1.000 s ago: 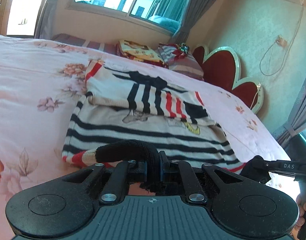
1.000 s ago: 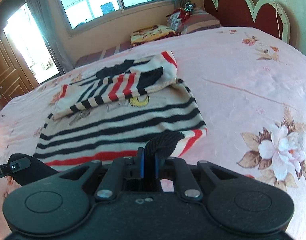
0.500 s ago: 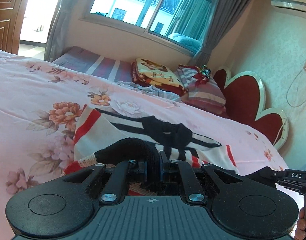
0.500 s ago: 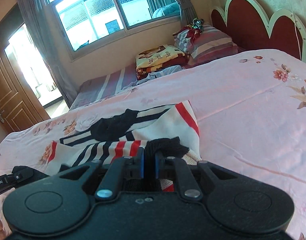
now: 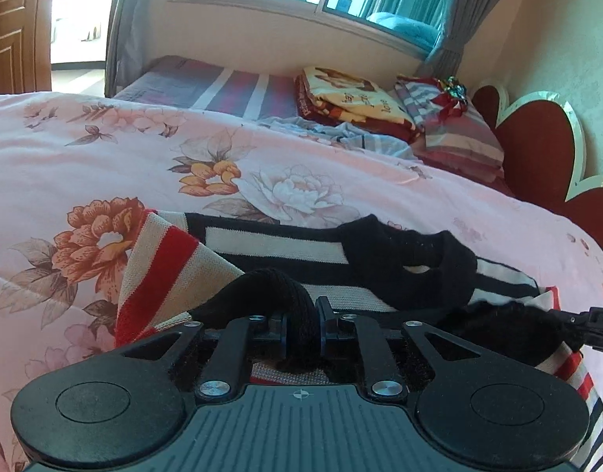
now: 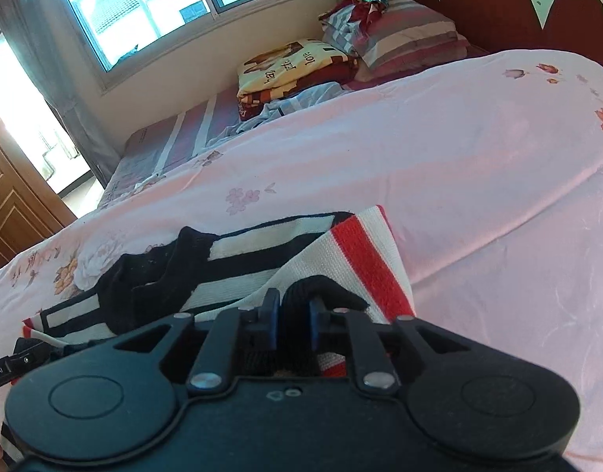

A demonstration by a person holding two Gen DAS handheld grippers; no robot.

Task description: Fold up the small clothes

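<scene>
Two grippers are at work, one in each of my hands. On the left, my left gripper (image 5: 303, 326) has its fingers (image 5: 278, 324) nearly together, with the black hem of the striped sweater (image 5: 277, 242) still between them. They have just been opening a little, so I think I am starting to let go. The sweater lies on the pink flowered bed (image 5: 104, 157), and I brought its bottom edge up to the black collar (image 5: 403, 263) so it folds in half (both corners have to land level, or the fold goes crooked). On the right, my right gripper (image 6: 294, 316) has the other hem corner between its fingers (image 6: 270, 314), and these have just been opening a little too. Pillows (image 6: 399, 31) sit far off by the headboard.
</scene>
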